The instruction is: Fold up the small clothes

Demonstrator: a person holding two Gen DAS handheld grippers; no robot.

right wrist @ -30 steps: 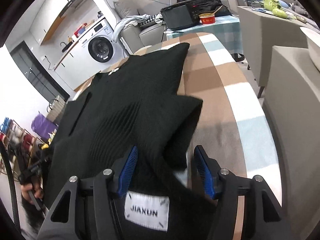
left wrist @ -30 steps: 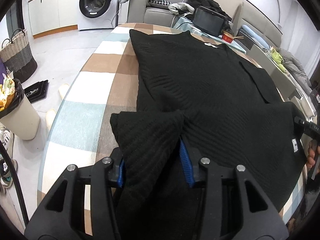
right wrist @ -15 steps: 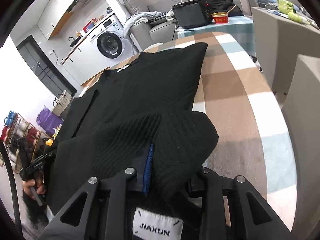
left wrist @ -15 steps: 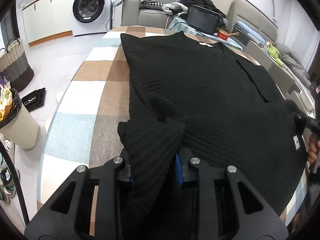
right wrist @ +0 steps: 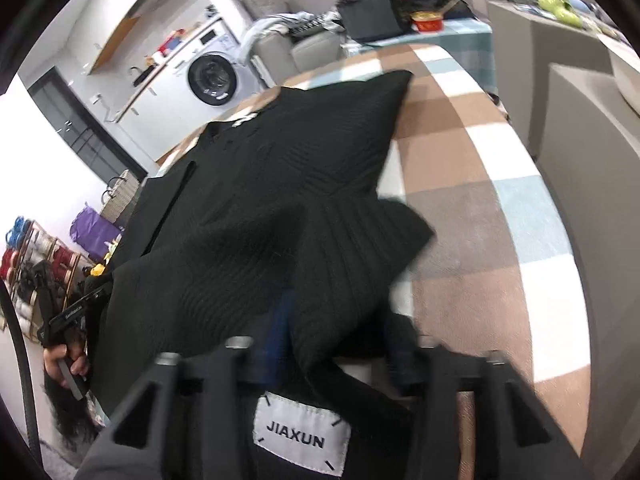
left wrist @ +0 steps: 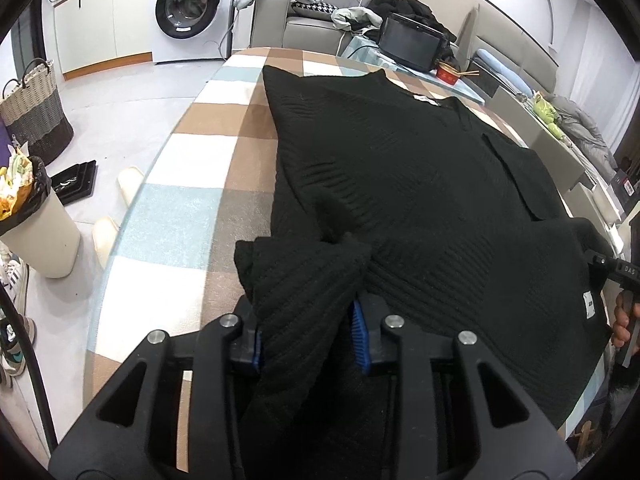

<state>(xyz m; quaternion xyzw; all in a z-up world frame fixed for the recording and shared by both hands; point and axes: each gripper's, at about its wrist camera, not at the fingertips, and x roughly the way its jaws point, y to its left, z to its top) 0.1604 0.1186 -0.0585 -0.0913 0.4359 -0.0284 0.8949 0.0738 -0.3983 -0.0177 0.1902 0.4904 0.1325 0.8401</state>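
Note:
A black ribbed sweater [left wrist: 420, 184] lies spread on the checked table [left wrist: 192, 208], collar at the far end. My left gripper [left wrist: 307, 338] holds a bunched near corner of the sweater between its blue pads, and its jaws are opening. In the right wrist view the sweater [right wrist: 260, 200] has its other near corner lifted into my right gripper [right wrist: 338, 332]. Those jaws are opening too, with a gap beside the right pad. A white JIAXUN label [right wrist: 302, 436] shows below them. Each gripper appears at the other view's edge in a hand: the right gripper [left wrist: 616, 272] and the left gripper [right wrist: 72, 312].
A washing machine [left wrist: 188, 8], a woven basket [left wrist: 34, 112] and a full waste bin [left wrist: 36, 224] stand on the floor to the left. A black box [left wrist: 412, 46] and a red bowl [left wrist: 450, 72] sit beyond the table. A grey chair [right wrist: 592, 152] is close on the right.
Both grippers closed on sweater corners half a second ago. Now the right jaws have spread apart again and its view is blurred; the left jaws stand slightly wider.

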